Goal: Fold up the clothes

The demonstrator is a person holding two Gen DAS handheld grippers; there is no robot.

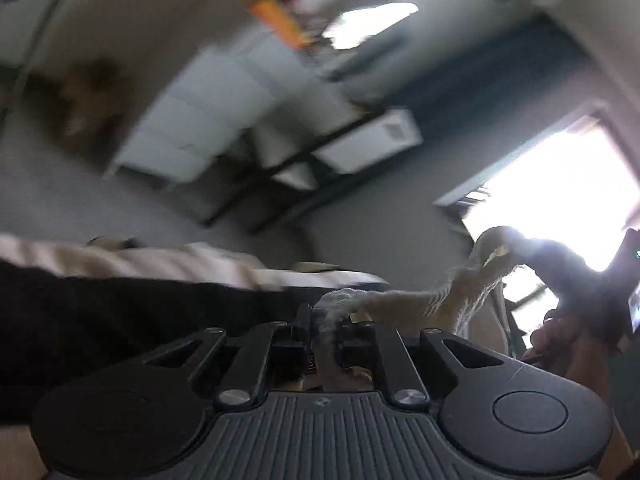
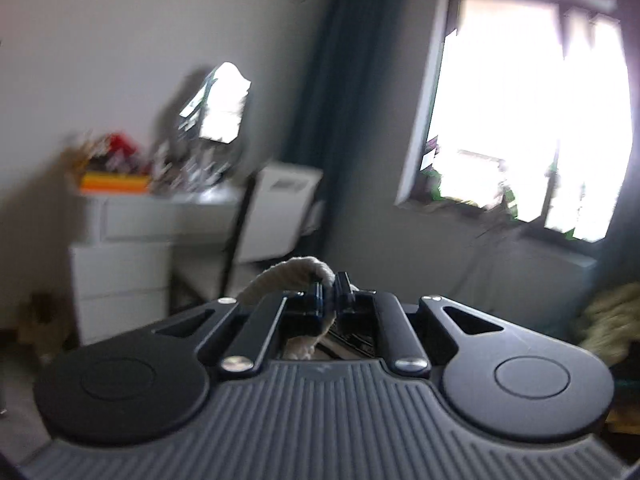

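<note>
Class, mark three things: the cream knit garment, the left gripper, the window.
cream knit garment (image 1: 404,304), left wrist view, stretch beyond the fingers
left gripper (image 1: 325,320), left wrist view, between its fingertips
window (image 2: 520,120), right wrist view, bright pane

bright window (image 2: 520,120), blue curtain (image 2: 340,80), white drawers (image 2: 120,272), mirror (image 2: 218,104)

Home bedroom: white chest of drawers (image 2: 120,264) with cluttered top and mirror (image 2: 216,104), dark blue curtain (image 2: 340,100) beside bright window (image 2: 532,120), bedding (image 1: 160,260) in the left view.
</note>
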